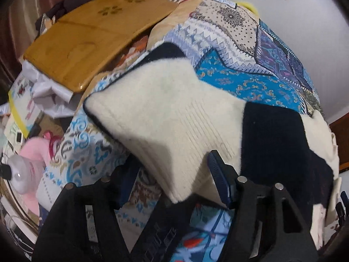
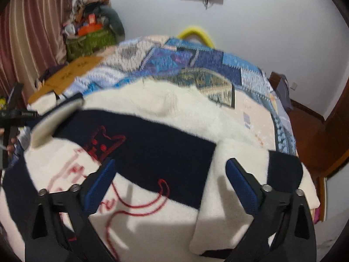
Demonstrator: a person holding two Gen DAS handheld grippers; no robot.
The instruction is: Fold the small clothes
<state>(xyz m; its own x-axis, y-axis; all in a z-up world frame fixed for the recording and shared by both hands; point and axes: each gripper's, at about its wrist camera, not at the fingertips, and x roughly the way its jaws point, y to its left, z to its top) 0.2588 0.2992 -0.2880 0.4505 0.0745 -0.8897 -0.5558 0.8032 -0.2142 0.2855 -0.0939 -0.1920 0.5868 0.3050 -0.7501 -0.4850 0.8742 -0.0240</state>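
A cream and navy knit sweater (image 2: 152, 152) with a red stitched cat design lies spread on the patchwork quilt (image 1: 250, 83). In the left wrist view its cream sleeve (image 1: 165, 113) runs toward me. The sleeve's cuff end sits between the fingers of my left gripper (image 1: 174, 174). The blue right pad (image 1: 218, 174) rests against the knit, the left finger is partly hidden behind the sleeve, and the jaws stand half apart. My right gripper (image 2: 172, 183) hovers wide open over the sweater's body, beside a folded cream sleeve (image 2: 229, 196). Nothing is pinched in it.
A wooden lap tray (image 1: 91, 43) lies on the bed's far left, with crumpled white paper (image 1: 50, 91) under its near end. Pink plush things (image 1: 37, 150) sit below the bed's left side. A green basket (image 2: 91, 41) stands by the curtain, and a wooden bed frame (image 2: 316, 142) bounds the right.
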